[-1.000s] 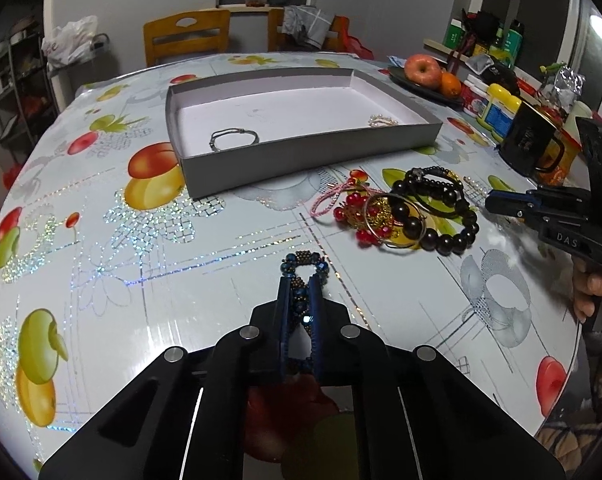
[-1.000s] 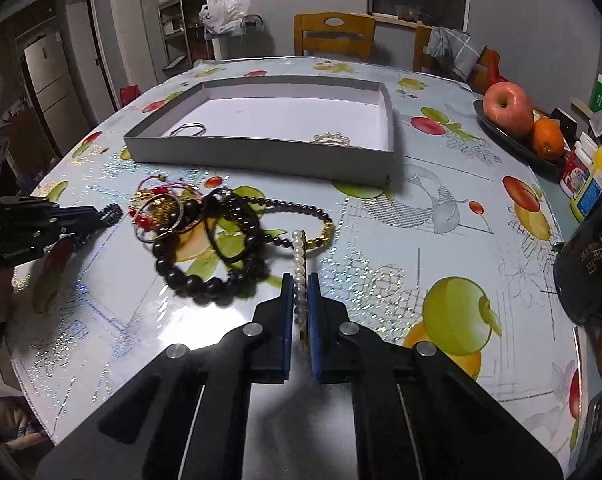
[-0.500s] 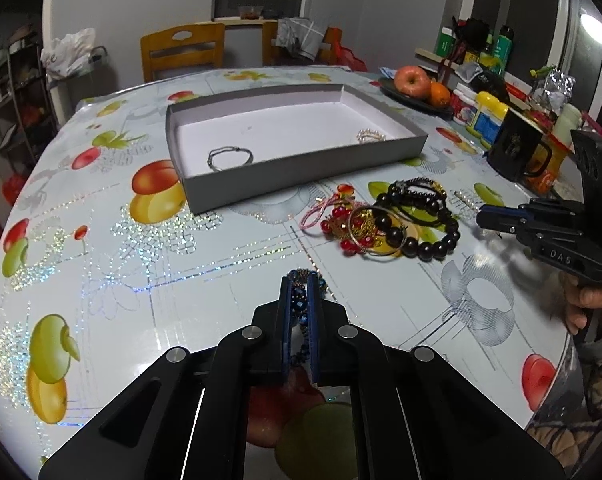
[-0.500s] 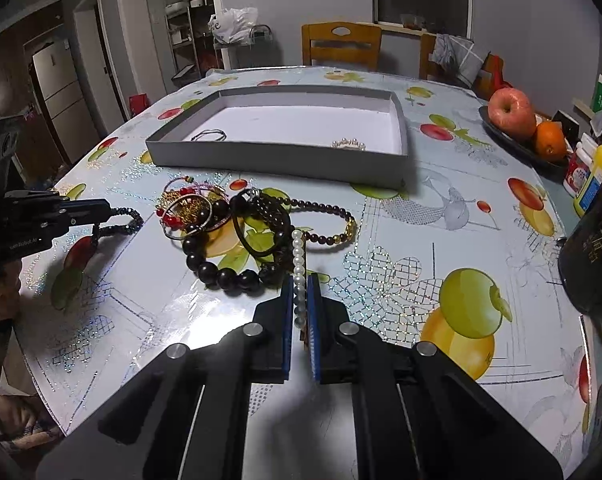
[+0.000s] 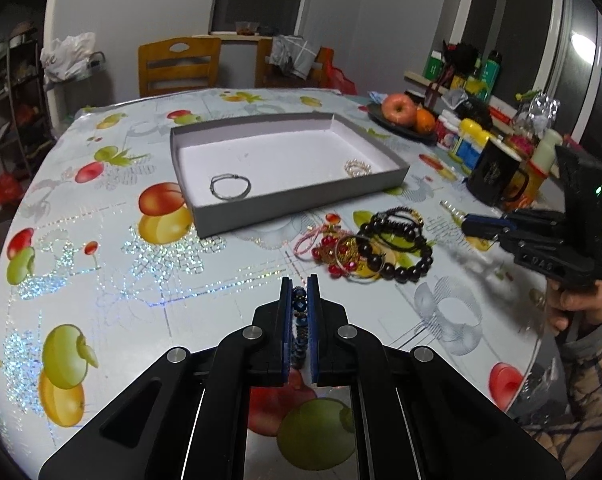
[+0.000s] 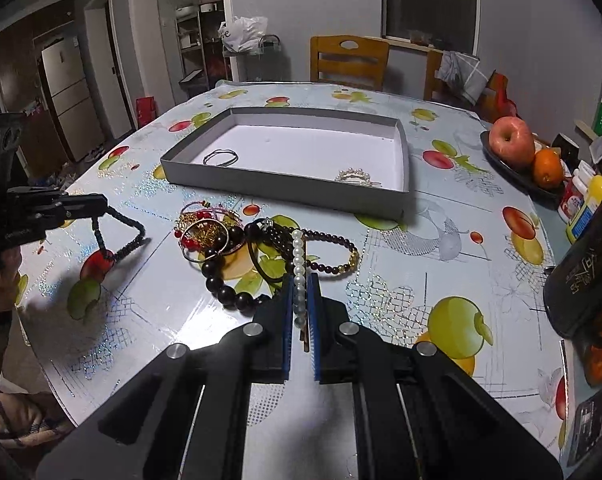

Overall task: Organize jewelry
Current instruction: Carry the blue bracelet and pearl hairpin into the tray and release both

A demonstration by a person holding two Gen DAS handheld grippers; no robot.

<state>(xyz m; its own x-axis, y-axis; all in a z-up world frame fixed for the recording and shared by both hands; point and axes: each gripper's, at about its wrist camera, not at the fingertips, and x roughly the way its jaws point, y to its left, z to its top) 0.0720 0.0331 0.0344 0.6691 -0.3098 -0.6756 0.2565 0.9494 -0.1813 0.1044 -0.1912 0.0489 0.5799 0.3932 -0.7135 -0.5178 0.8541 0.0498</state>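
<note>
left gripper (image 5: 299, 287): jaws nearly shut, clamped on a dark blue bead bracelet (image 5: 299, 322). In the right wrist view the same bracelet (image 6: 119, 236) hangs from the tips as an open loop, its low end touching or just above the desk, can't tell which.
desk (image 5: 101, 280): round, glossy fruit-print cover, carries everything below.
tray (image 5: 301, 196): shallow grey box, white floor, sits far side of centre. Thin silver bangle (image 5: 230, 187) in its near-left part, small pearl-and-gold piece (image 5: 357, 168) near its right wall. The two are well apart.
loose pile (image 5: 365, 246): on the desk just in front of the tray, between the two grippers. Red beads, gold hoops, a pink cord, big dark round beads (image 6: 227, 286), a dark garnet-and-gold strand (image 6: 333, 256), all tangled and overlapping.
right gripper (image 6: 299, 286): jaws nearly shut, pinching a white pearl strand (image 6: 298, 258). Strand runs straight up out of the tips and lies across the near edge of the pile.
right hand (image 5: 577, 304): wrapped on the right gripper's handle, plaid sleeve below it.
right edge clutter: dark plate with an apple (image 6: 511, 142) and an orange (image 6: 547, 166), black mug (image 5: 495, 176), bottles behind. All clear of the tray.
</note>
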